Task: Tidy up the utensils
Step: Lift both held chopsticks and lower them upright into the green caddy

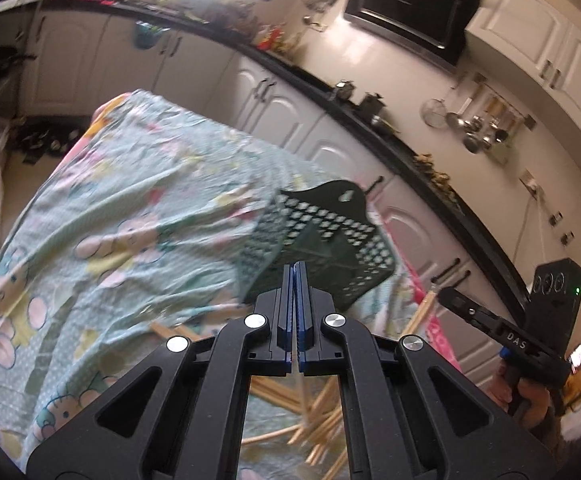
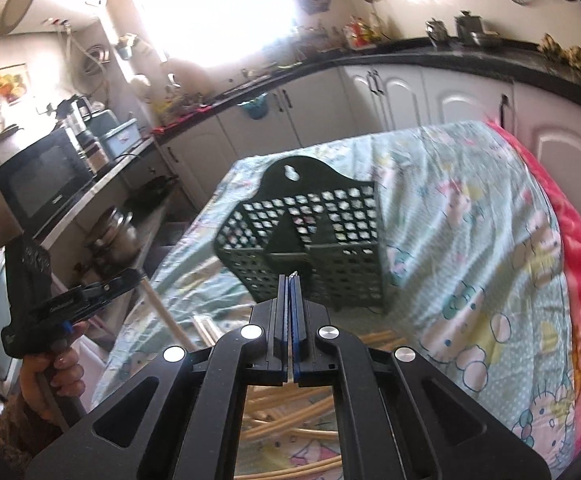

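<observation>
Basket [image 2: 310,240] mid-cloth (open cloth [image 2: 470,220] beside), chopsticks [image 2: 290,420] heaped near edge

Straight ahead of me the dark green perforated basket [image 2: 302,240] blocks the path. To its right I have bare patterned cloth [image 2: 470,216] to pass over. Below my fingers, loose wooden chopsticks [image 2: 290,412] clutter the cloth.
</observation>
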`<state>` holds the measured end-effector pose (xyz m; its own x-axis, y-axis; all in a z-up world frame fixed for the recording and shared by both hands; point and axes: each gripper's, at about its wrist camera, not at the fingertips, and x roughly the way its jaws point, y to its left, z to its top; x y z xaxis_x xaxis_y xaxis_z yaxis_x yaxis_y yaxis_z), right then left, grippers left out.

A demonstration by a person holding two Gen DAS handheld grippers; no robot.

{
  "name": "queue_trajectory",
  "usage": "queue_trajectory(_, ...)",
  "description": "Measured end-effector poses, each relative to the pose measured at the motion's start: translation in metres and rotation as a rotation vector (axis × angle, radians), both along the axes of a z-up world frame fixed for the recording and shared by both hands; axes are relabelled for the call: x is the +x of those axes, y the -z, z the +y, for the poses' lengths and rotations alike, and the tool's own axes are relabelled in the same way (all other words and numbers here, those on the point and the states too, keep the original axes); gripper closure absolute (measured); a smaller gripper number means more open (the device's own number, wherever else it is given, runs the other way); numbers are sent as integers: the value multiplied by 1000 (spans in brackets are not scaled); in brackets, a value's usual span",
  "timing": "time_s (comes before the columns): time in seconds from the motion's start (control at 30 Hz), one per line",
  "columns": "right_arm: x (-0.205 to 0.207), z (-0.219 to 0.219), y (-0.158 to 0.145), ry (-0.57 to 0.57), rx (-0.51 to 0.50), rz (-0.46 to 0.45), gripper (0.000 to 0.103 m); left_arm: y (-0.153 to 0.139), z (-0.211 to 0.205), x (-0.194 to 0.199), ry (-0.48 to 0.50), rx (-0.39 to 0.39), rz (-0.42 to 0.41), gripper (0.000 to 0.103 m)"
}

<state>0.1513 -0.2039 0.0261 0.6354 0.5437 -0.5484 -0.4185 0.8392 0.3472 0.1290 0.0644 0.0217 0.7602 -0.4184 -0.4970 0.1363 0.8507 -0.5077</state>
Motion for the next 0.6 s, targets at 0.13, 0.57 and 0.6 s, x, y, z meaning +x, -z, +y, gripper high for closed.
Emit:
queue_trajectory(0.13,-6,7,-13,-27,-7,-29,102,-13,-17,2,49,15,-32,103)
queue_trajectory(0.57,-12,15,-54,-64,-12,-126,102,-64,-54,12,141,29,-138,103)
queue_trajectory(0.6,-13,15,-58,-64,-11,-135,102,-69,-55,11,145,29,-148,103)
